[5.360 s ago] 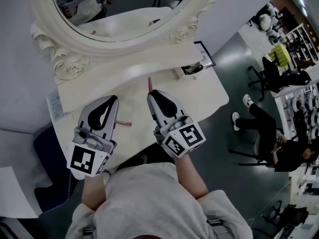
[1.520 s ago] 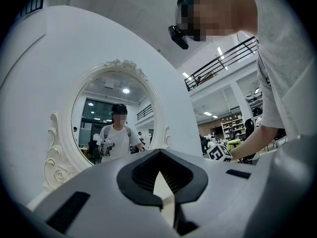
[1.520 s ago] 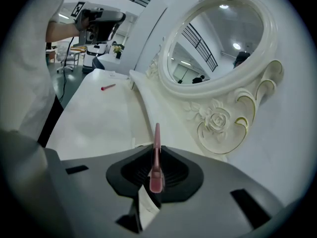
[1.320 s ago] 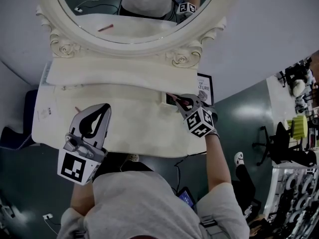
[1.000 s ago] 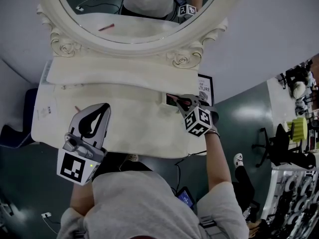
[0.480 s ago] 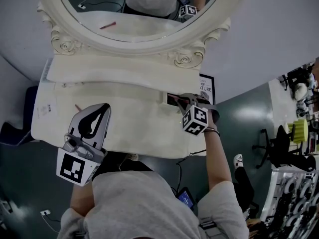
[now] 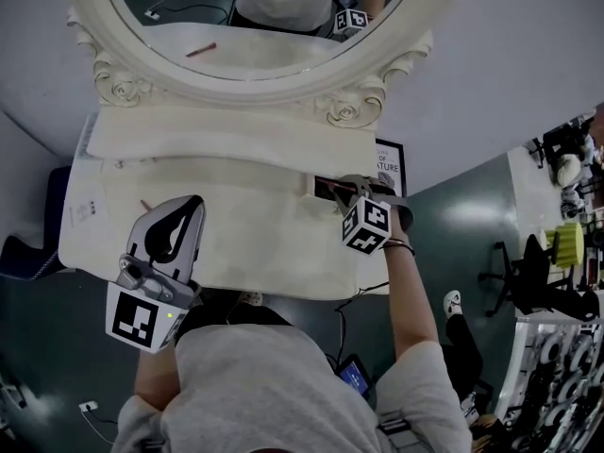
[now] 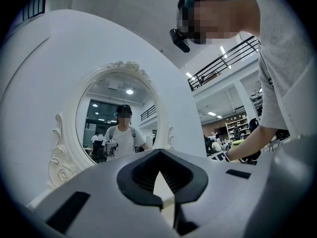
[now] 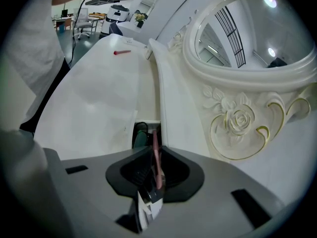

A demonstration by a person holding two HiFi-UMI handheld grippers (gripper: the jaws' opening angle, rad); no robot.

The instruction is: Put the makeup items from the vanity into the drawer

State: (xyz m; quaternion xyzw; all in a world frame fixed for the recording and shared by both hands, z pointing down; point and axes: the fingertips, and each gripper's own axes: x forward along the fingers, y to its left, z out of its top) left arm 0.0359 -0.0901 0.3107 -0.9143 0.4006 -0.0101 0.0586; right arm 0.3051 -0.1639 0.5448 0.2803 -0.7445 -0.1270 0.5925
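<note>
A thin pink makeup pencil (image 9: pixel 156 158) is pinched in my right gripper (image 9: pixel 154 151), its tip pointing down at the open drawer (image 9: pixel 140 133), where a green item lies. In the head view the right gripper (image 7: pixel 343 190) hovers over the dark drawer opening (image 7: pixel 324 184) at the right end of the white vanity top (image 7: pixel 255 234). Another small pink-red pencil (image 7: pixel 144 205) lies on the top at the far left, also seen as the red stick (image 9: pixel 121 52). My left gripper (image 7: pixel 192 202) hangs above the vanity's front left, shut and empty (image 8: pixel 159 153).
The oval carved mirror (image 7: pixel 255 55) and its raised ledge (image 7: pixel 226 144) back the vanity. A framed sign (image 7: pixel 388 167) stands behind the drawer. A paper label (image 7: pixel 83 211) lies at the left edge. Office chairs (image 7: pixel 528 281) stand on the floor to the right.
Over 5 seconds my right gripper carried the pink pencil from mid-vanity to the drawer on the right. In the last second it tilted down over the opening. The left gripper stayed put.
</note>
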